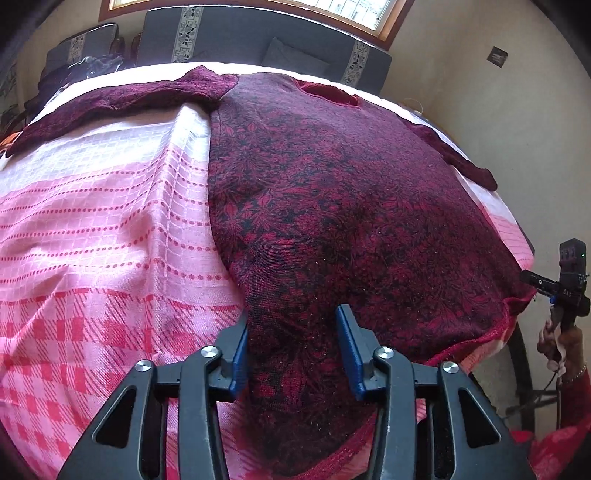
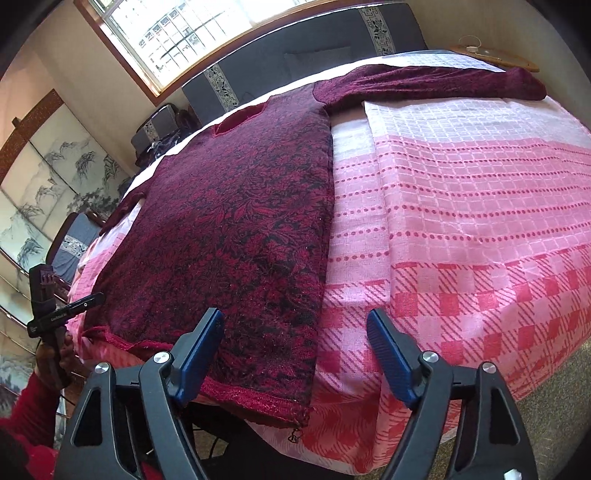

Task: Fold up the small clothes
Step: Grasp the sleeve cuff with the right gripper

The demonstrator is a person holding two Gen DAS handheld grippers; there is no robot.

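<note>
A pink checked cloth [image 2: 480,221] covers the worktop below a window [image 2: 192,33]. Both grippers' jaws stand spread, unpinched, over the maroon floral knitted sweater [image 1: 332,206]: left gripper [image 1: 291,347], right gripper [image 2: 295,350].

Left wrist view: sweater [image 1: 332,206] hem runs under the left gripper [image 1: 293,350] body and off the bottom edge, so the near left corner isn't visible. Right sleeve [image 1: 458,155] drops past the surface edge, cuff end unclear. Right gripper [image 1: 565,284] sits at the frame edge, jaws cut off. Right wrist view: far sleeve [image 2: 122,210] is mostly hidden behind the sweater body. Small metal bit [image 2: 293,437] at the hem corner is too small to identify. What's under the cloth [image 2: 461,221] is covered.
</note>
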